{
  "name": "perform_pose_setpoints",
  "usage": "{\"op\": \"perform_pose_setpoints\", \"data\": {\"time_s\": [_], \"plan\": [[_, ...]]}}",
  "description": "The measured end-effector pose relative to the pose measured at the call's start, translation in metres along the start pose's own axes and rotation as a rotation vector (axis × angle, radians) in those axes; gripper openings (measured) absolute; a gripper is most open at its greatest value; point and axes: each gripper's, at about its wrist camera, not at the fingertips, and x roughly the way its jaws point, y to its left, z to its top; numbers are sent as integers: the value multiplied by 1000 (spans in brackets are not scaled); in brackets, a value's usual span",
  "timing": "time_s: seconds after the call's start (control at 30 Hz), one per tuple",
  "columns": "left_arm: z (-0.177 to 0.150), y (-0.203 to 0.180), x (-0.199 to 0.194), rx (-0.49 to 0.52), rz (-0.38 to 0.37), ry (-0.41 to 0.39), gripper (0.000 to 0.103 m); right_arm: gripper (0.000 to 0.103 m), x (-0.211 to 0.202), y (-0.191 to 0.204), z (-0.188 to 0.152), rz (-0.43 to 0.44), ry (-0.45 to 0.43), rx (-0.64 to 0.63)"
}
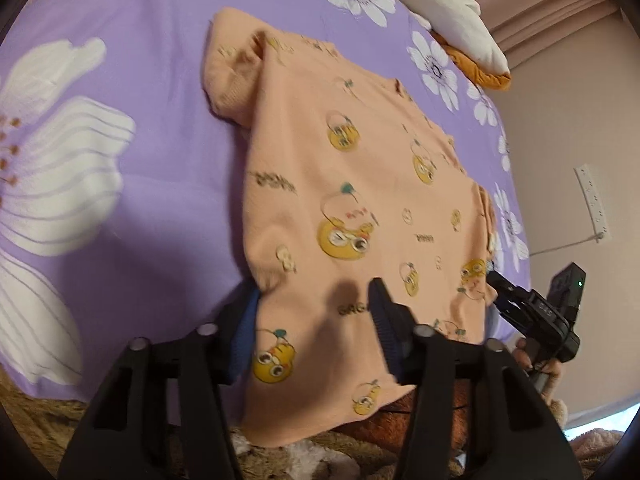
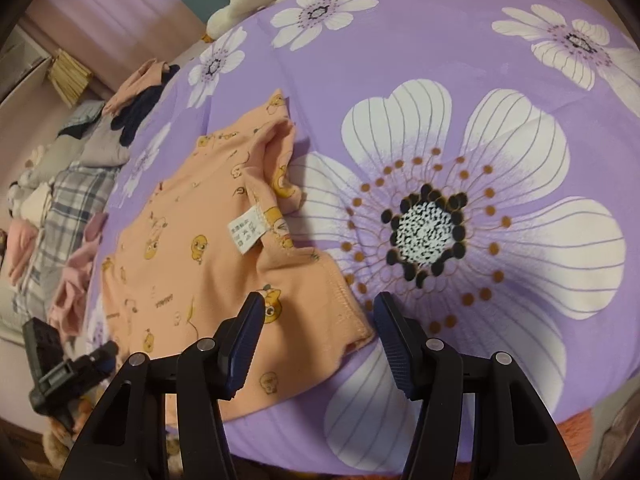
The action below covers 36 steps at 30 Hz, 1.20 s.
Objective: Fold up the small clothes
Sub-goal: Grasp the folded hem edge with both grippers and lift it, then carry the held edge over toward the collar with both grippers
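Note:
A small peach shirt point(image 1: 344, 184) printed with yellow cartoon figures lies spread on the purple flowered bed sheet point(image 1: 140, 80), its hem hanging over the near edge. My left gripper point(image 1: 312, 308) is open, its fingers on either side of the hem's left corner. In the right wrist view the same shirt point(image 2: 192, 248) lies with a white care label point(image 2: 246, 232) turned up. My right gripper point(image 2: 318, 316) is open over the shirt's near corner. The right gripper also shows in the left wrist view point(image 1: 500, 292) at the hem's right corner.
A white and orange cushion point(image 1: 460, 28) lies at the bed's far edge. A heap of other clothes point(image 2: 72, 184), plaid, pink and dark, lies at the left of the bed. A furry brown blanket point(image 1: 40, 420) hangs below the bed's near edge.

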Motion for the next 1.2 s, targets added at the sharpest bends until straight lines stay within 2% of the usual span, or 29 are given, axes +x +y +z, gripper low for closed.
{"op": "perform_pose_setpoints", "data": {"time_s": [0.03,0.07,0.1,0.13,0.17,0.2,0.23,0.3,0.37,0.47,0.53,0.63,0.77,0.97,1.2], "plan": [[-1,-1,2,4,2,-1,41,54,1,2,-1,5,2,-9],[-1,-1,3,8,5,-5,33,50,3,4,-1,10,4,-16],[0,-2,5,13,8,-3,17,44,6,6,-1,16,6,-21],[0,-1,7,17,7,5,9,39,9,8,-1,18,8,-23],[0,0,10,14,5,17,5,30,12,9,-1,17,10,-23],[0,1,10,8,5,11,6,18,13,10,-1,19,12,-21],[-1,0,9,7,5,3,6,13,14,11,0,31,14,-15],[-1,-3,4,11,11,-13,5,9,11,12,-1,26,7,-8],[-2,-5,-2,10,-6,-24,4,8,5,14,-2,24,-9,-17],[-2,-6,-17,-17,-78,-52,4,7,-12,22,-2,74,-49,-5],[-2,-11,-28,-7,-64,-72,4,7,-32,27,-1,100,-98,-5],[-1,-19,-45,-5,-117,-84,4,7,-59,38,-1,113,-164,-23],[1,-32,-64,37,-132,-116,4,7,-84,52,-3,130,-228,-51],[6,-35,-90,18,-181,-139,4,7,-103,64,-4,169,-267,-56],[7,-43,-136,53,-218,-165,4,7,-141,74,-10,229,-327,-71]]}}
